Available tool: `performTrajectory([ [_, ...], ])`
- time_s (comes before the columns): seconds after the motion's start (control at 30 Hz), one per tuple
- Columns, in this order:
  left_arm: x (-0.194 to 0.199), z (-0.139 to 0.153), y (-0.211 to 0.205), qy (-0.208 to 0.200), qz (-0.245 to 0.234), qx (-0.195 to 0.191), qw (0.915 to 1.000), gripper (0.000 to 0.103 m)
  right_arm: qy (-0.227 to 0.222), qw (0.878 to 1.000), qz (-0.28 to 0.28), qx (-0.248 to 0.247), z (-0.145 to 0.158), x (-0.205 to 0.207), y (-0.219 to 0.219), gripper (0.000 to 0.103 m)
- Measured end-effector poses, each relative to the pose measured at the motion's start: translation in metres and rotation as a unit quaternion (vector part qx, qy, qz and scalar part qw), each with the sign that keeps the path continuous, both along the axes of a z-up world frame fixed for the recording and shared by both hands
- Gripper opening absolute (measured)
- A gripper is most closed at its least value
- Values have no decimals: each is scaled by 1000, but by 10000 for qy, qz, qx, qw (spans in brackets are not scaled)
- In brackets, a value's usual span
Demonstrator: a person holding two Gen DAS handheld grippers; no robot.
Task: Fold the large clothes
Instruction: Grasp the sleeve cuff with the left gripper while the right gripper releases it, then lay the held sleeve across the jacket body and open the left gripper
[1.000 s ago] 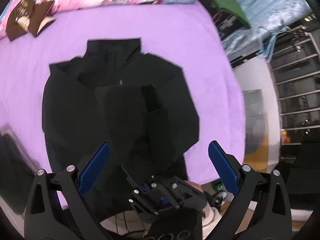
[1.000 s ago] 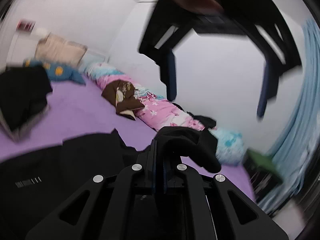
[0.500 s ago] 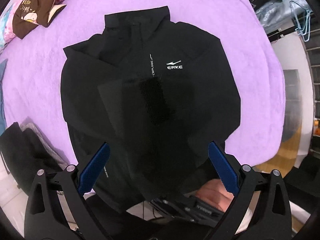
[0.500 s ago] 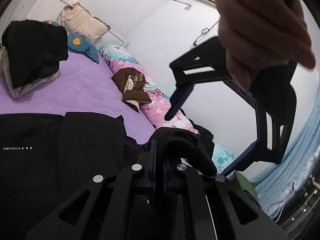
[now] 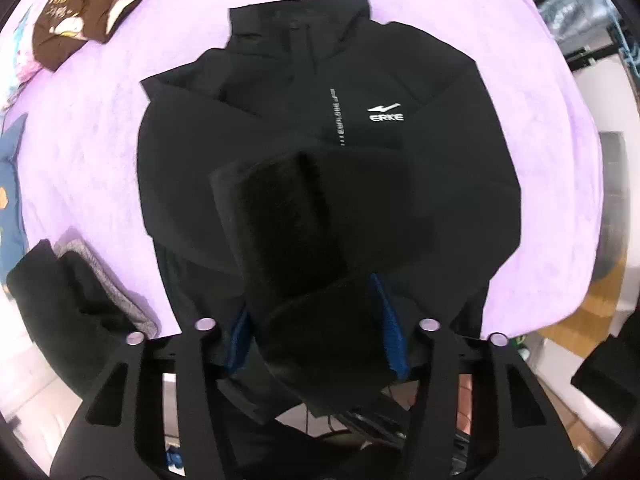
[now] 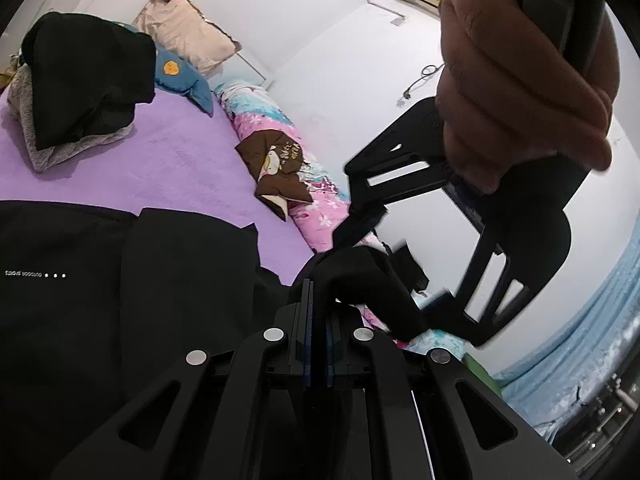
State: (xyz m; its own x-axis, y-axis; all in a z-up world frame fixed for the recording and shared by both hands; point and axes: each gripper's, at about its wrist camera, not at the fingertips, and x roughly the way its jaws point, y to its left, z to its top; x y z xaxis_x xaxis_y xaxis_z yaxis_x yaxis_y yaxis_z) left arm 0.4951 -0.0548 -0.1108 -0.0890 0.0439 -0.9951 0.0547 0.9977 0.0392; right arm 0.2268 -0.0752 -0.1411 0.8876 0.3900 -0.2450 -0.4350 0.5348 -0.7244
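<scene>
A black ERKE jacket (image 5: 360, 80) lies front up on the purple bed (image 5: 80, 140). In the right wrist view the jacket (image 6: 120, 280) fills the lower left. My right gripper (image 6: 319, 292) is shut on a bunched fold of it and holds the fold up off the bed. My left gripper (image 5: 314, 312) points straight down over that fold (image 5: 304, 240). Its jaws are closing, and the thick black fold fills the gap and touches both blue pads (image 5: 390, 332). From the right wrist the left gripper (image 6: 400, 264) shows in a hand (image 6: 512, 80), straddling the fold (image 6: 360, 272).
A pile of black and grey clothes (image 5: 80, 288) lies at the bed's near left and also shows as the pile (image 6: 72, 92). A brown cushion (image 6: 280, 168), a pink floral bolster (image 6: 316, 208) and a blue pillow (image 6: 180, 76) line the wall side. Floor (image 5: 592, 308) lies past the bed's right edge.
My left gripper has sunk toward the jacket, and its wide jaws have come in around the raised fold. The right gripper has stayed shut on the cloth.
</scene>
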Motion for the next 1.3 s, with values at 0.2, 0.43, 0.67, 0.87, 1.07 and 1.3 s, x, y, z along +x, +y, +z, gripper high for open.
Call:
performTrajectory([
  [0.2,-6,5,14,-98,86,-172,9998,42,-1,10000,32,-73,-3,0,3,5],
  [0.43,-4,19,41,-619,40,-624,9961,30,-32,9999,68,110,-6,-1,3,58],
  [0.67,-8,7,95,-973,446,-1375,9847,30,326,9986,147,378,-6,10,-10,72],
  [0.87,-10,-24,153,-1281,908,-1762,9718,30,828,9949,-61,573,-11,34,-24,75],
  [1.07,-16,-82,195,-1353,1321,-2105,9591,30,1605,9788,-540,1150,-8,75,-56,78],
  [1.3,-29,-158,233,-1120,1708,-2454,9477,30,2842,9164,-1444,2420,-14,142,-122,78],
])
